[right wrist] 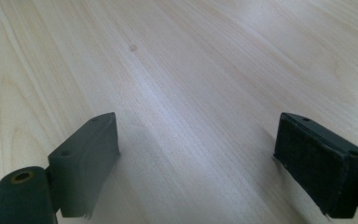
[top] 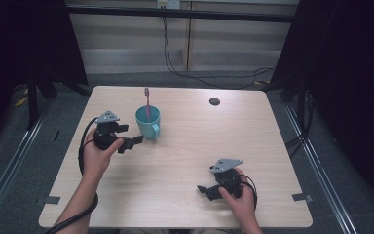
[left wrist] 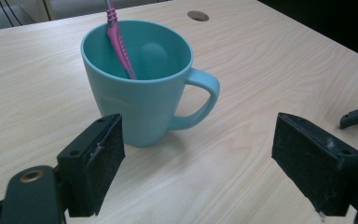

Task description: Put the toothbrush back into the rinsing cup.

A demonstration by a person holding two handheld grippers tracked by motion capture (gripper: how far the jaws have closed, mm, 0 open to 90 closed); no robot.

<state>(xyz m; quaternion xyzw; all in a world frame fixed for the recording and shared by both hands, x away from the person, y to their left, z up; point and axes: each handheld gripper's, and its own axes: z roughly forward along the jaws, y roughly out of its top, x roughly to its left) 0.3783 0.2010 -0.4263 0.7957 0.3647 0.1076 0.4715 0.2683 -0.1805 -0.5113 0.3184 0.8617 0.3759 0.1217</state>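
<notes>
From the high view I have the teal ceramic mug standing upright on the light wooden worktop, in the left half and nearer the far edge than the near one. A pink plastic toothbrush stands in it, leaning against the inner wall with its head sticking up past the rim. The mug's handle points toward the near edge and a little to the right.

My left gripper sits just beside the mug on its left and near side, held in the left hand. Its claw is spread wide apart and grips nothing. In the left gripper view the mug stands just beyond the two black pads, one pad low in front of the mug's base and the other well off to the side past the handle; neither touches the mug. The toothbrush rests on the far-left inner wall there.

My right gripper is well apart from the mug, close to the near edge in the right half, held in the right hand. Its claw is also wide apart, with bare wood between the pads in the right gripper view.

A small round dark hole sits in the worktop near the far edge, right of the mug.
</notes>
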